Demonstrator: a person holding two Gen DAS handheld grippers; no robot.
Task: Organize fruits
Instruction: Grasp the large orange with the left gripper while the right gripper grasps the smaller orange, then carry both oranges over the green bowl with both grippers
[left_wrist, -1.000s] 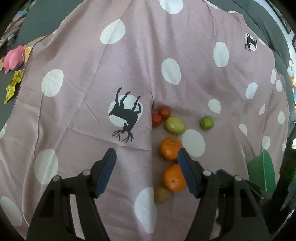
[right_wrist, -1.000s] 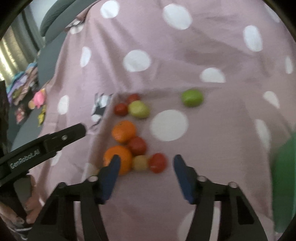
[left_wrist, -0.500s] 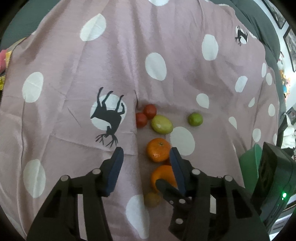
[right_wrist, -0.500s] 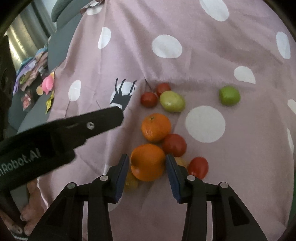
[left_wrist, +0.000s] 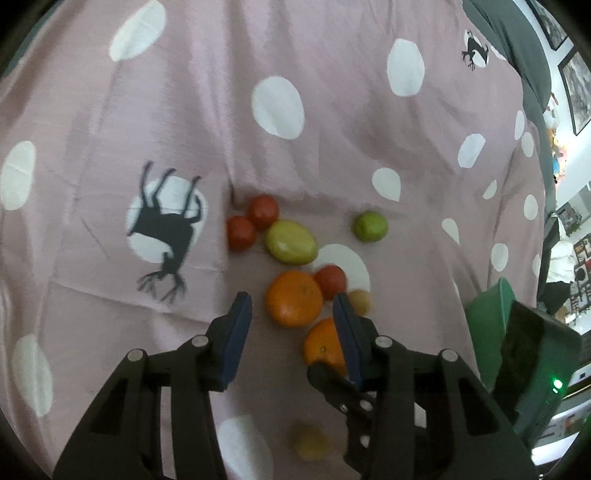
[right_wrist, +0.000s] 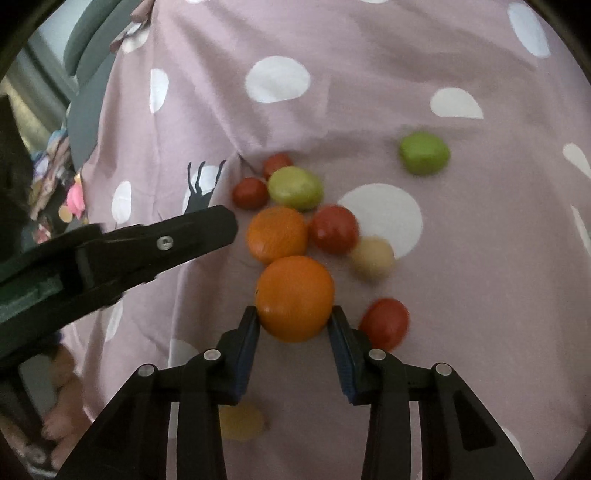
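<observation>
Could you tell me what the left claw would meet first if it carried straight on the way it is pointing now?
Most likely the farther orange, which sits just ahead of the left claw, between its open pads. Depth is hard to judge, so it could reach the cloth first.

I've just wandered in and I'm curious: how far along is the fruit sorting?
Barely begun: nothing looks sorted yet. The right tongs, which have just been closing, now pinch the nearer round orange. The left tongs flank the second orange without touching. Red tomatoes and green fruits lie loose on the pink spotted cloth.

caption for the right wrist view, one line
Right gripper closes on an orange among fruits on a polka-dot cloth.
</observation>
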